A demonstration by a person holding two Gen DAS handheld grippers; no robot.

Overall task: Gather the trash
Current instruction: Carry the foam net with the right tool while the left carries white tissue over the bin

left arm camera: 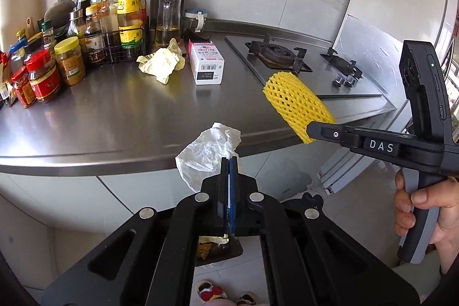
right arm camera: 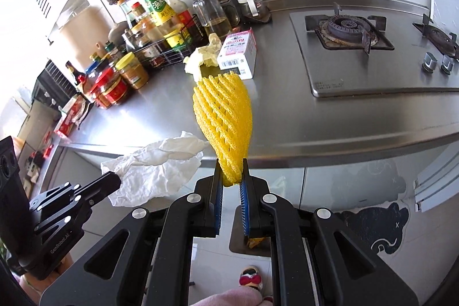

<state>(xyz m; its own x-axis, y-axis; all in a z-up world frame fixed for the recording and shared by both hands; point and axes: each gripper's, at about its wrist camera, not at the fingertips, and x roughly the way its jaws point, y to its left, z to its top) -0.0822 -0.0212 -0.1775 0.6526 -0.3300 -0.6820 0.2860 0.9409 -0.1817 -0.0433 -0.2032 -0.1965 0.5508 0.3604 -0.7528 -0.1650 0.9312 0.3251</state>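
My left gripper (left arm camera: 229, 162) is shut on a crumpled white tissue (left arm camera: 208, 152) and holds it in front of the steel counter's edge (left arm camera: 86, 162); it also shows in the right wrist view (right arm camera: 155, 171). My right gripper (right arm camera: 231, 168) is shut on a yellow foam fruit net (right arm camera: 223, 116), held above the counter edge; the net shows in the left wrist view (left arm camera: 295, 102). A crumpled pale yellow wrapper (left arm camera: 160, 62) and a white-pink carton (left arm camera: 205, 62) lie on the counter. A dark bin (left arm camera: 218, 248) with scraps sits on the floor below.
Bottles and jars (left arm camera: 71, 48) crowd the counter's left back, some in a wire rack. A gas hob (left arm camera: 278, 53) with knobs (left arm camera: 344, 81) is set into the right side. White cabinet fronts (left arm camera: 86, 200) stand under the counter.
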